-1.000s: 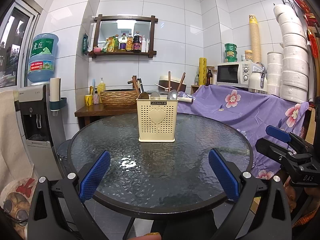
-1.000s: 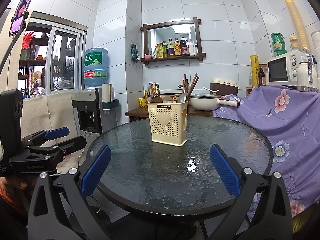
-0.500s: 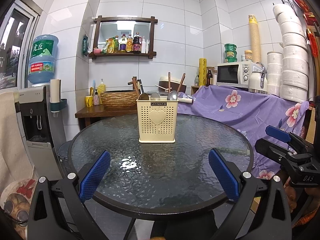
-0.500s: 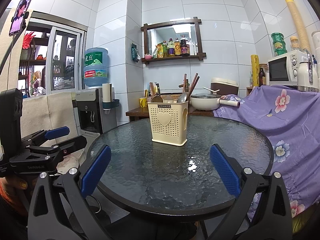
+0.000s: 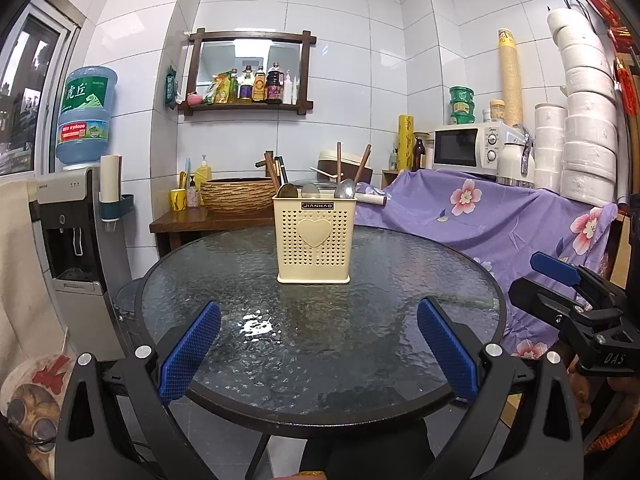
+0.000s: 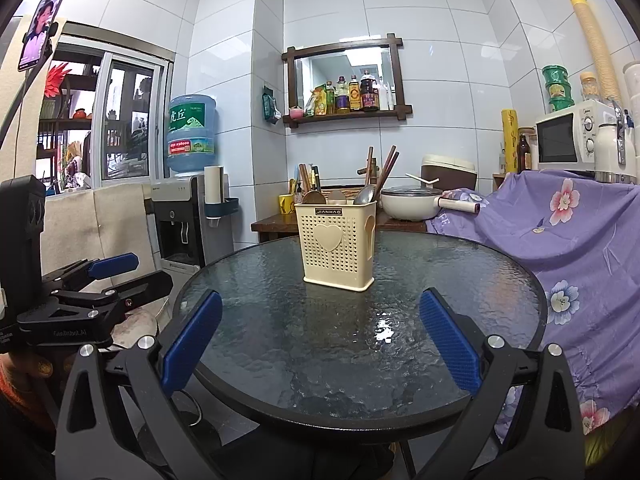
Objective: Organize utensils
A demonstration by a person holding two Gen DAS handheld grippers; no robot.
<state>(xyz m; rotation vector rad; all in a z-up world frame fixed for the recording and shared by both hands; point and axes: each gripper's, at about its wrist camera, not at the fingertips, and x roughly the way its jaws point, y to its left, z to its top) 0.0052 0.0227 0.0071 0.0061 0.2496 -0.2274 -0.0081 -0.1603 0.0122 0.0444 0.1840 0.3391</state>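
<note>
A cream perforated utensil holder (image 5: 314,240) (image 6: 338,246) with a heart on its front stands upright near the far side of a round glass table (image 5: 320,360) (image 6: 320,360). Spoons (image 5: 345,189) (image 6: 364,194) and brown chopsticks (image 5: 362,168) (image 6: 386,168) stick out of its top. My left gripper (image 5: 318,350) is open at the table's near edge, with nothing between its blue pads. My right gripper (image 6: 320,346) is open too, holds nothing, and hangs at the near edge. Each gripper shows at the side of the other's view: the right one (image 5: 576,308), the left one (image 6: 92,292).
A purple floral cloth (image 5: 480,220) covers furniture to the right, with a microwave (image 5: 468,146) on it. A water dispenser (image 5: 68,232) stands on the left. Behind the table a wooden side table (image 5: 208,220) carries a woven basket (image 5: 236,196) and a white pot (image 6: 412,202).
</note>
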